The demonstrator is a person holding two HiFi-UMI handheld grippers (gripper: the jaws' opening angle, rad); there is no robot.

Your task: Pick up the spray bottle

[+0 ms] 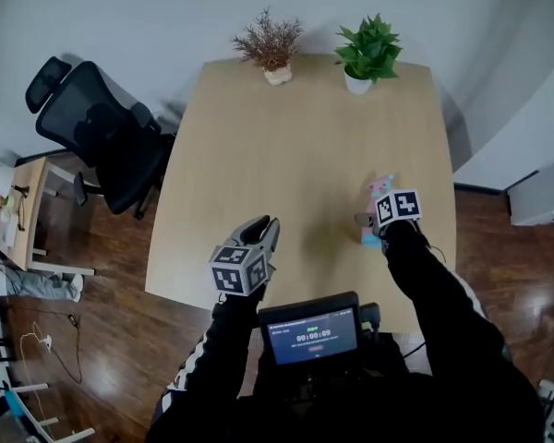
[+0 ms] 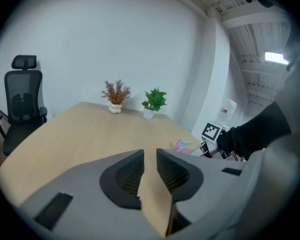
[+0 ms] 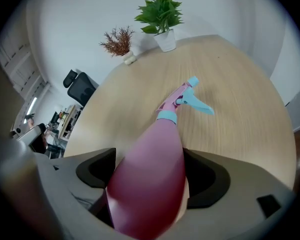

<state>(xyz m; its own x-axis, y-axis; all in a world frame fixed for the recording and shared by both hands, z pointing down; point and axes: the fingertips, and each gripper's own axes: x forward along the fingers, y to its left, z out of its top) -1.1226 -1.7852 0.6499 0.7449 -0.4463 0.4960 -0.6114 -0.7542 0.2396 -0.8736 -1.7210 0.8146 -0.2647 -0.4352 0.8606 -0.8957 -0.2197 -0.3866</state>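
A pink spray bottle with a light blue collar and trigger lies on the wooden table, nozzle pointing away from me. In the head view the spray bottle is at the table's right side, partly under my right gripper. My right gripper stands open and wide, the bottle's body filling the space between the jaws. My left gripper hovers over the table's near left part, its jaws a narrow gap apart with nothing between them. From the left gripper view the bottle shows small at the right.
A dried plant and a green potted plant stand at the table's far edge. A black office chair is left of the table, a small desk beyond it. A screen device sits at my chest.
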